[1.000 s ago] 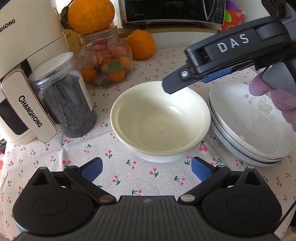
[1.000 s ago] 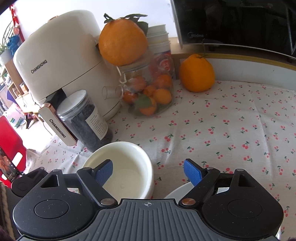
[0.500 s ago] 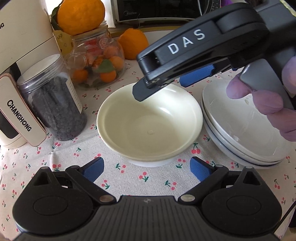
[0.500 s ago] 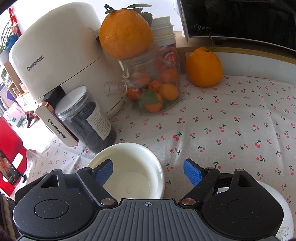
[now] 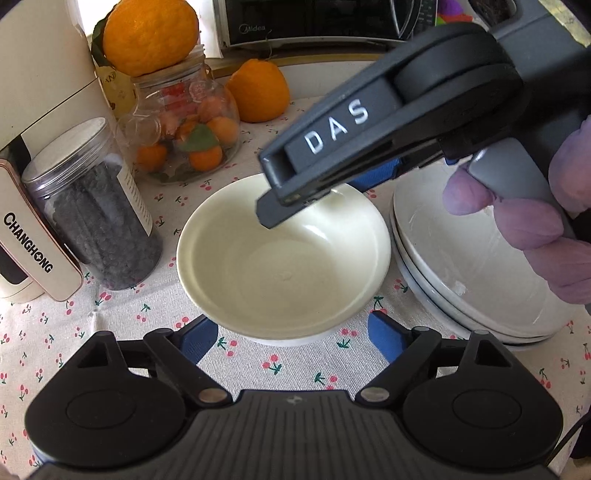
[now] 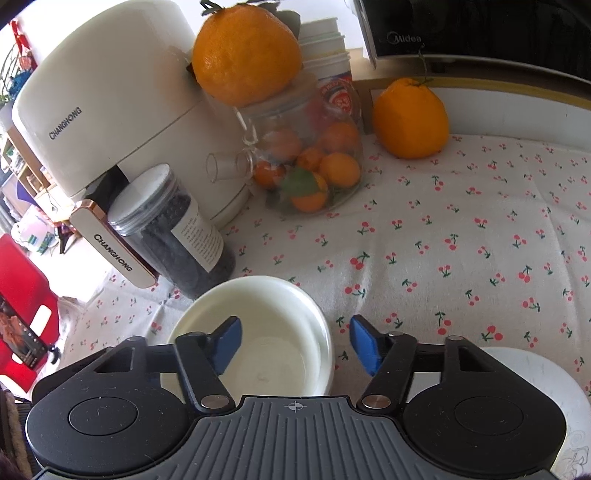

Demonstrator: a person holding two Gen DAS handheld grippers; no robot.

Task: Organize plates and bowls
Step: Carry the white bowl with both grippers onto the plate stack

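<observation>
A single cream bowl (image 5: 283,266) sits upright on a cherry-print tablecloth (image 6: 461,236), directly ahead of the left gripper (image 5: 291,338), whose blue-padded tongs stand wide apart on either side of the bowl's near rim without touching it. The right gripper (image 6: 295,343) hangs over the same bowl from above, its tongs also apart: one blue pad is inside the bowl, the other just outside the right-hand wall, so the rim lies between them, not yet pinched. A gloved hand (image 5: 535,229) holds its handle.

Just to the right of both tongs lies a stack of white plates (image 5: 476,266); about three rims show, though the exact count is hard to tell.

Risks, as a judgement: a pinch on one thin, glossy wall could slip or tip the bowl as it lifts. The two grippers crowd the same bowl and could knock each other. The plate stack is very close, so a swing could clip it.

Further out, beyond the tongs to the left: one dark-filled plastic jar (image 5: 96,206), one glass jar of small oranges (image 5: 184,125) with a large orange (image 5: 149,35) on top, one cream appliance (image 6: 118,107). A second large orange (image 5: 258,92) and one microwave (image 5: 314,20) stand at the back.
</observation>
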